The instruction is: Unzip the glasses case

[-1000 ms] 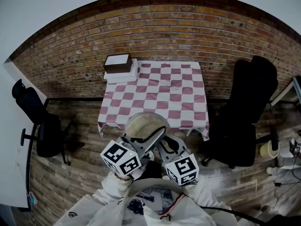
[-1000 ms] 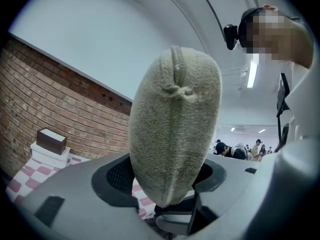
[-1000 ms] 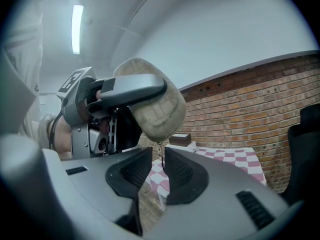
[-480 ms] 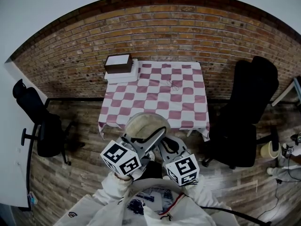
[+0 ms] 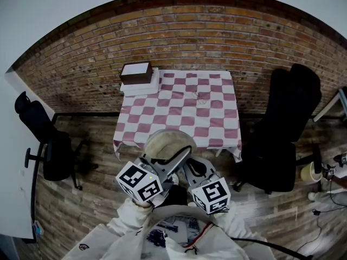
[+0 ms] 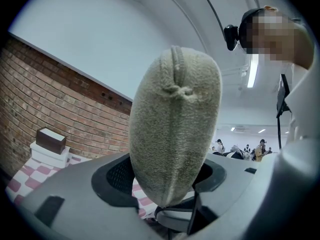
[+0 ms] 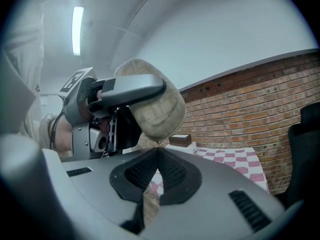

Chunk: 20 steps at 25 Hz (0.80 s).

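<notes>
A beige fabric glasses case (image 5: pixel 164 141) is held up in front of the person, my left gripper (image 5: pixel 174 157) shut on it. In the left gripper view the case (image 6: pixel 175 129) stands on end between the jaws of my left gripper (image 6: pixel 167 204), its zipper seam facing the camera. My right gripper (image 7: pixel 157 148) has just been closing. Its tips now meet under the case (image 7: pixel 155 111), on the small zipper pull (image 7: pixel 157 143). In the head view my right gripper (image 5: pixel 184 164) sits just right of the case.
Beyond the grippers stands a table with a pink-and-white checked cloth (image 5: pixel 184 110). A brown box on white boxes (image 5: pixel 137 76) sits at its back left corner. A black office chair (image 5: pixel 282 134) is on the right, another chair (image 5: pixel 49 145) on the left, with a brick wall behind.
Both hands stay in place with the case held up. The right gripper's marker cube shifts only very slightly.
</notes>
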Available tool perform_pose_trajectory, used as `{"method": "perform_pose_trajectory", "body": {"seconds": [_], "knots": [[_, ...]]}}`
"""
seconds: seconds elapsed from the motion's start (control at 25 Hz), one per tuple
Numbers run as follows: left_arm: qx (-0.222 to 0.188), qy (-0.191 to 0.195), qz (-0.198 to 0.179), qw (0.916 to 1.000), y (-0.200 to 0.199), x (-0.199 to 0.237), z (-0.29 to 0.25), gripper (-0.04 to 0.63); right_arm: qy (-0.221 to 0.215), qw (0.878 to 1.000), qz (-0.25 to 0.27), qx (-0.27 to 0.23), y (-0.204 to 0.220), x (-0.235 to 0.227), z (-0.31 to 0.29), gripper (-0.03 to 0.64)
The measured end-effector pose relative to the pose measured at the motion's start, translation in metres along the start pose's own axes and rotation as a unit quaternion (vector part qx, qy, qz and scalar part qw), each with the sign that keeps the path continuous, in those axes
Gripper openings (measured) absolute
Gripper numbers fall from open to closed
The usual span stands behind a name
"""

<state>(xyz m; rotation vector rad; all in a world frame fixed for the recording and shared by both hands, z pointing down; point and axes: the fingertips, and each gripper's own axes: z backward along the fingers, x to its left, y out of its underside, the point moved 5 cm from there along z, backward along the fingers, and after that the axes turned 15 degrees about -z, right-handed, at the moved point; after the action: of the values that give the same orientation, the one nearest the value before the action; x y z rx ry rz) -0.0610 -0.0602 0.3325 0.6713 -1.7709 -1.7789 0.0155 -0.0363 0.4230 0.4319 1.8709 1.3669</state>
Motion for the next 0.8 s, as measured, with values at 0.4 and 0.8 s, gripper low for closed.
{"method": "perform_pose_trajectory", "body": {"seconds": [0.4, 0.8], "knots": [[-0.002, 0.007, 0.0, 1.0, 0.0014, -0.0044, 0.0007, 0.288, 0.017, 1.0, -0.002, -0.012, -0.0001, -0.0052, 0.0061, 0.012], [-0.001, 0.01, -0.008, 0.9999, 0.0047, -0.0052, 0.0033, 0.288, 0.037, 0.999, 0.013, -0.014, 0.0017, -0.0057, 0.0068, 0.012]]}}
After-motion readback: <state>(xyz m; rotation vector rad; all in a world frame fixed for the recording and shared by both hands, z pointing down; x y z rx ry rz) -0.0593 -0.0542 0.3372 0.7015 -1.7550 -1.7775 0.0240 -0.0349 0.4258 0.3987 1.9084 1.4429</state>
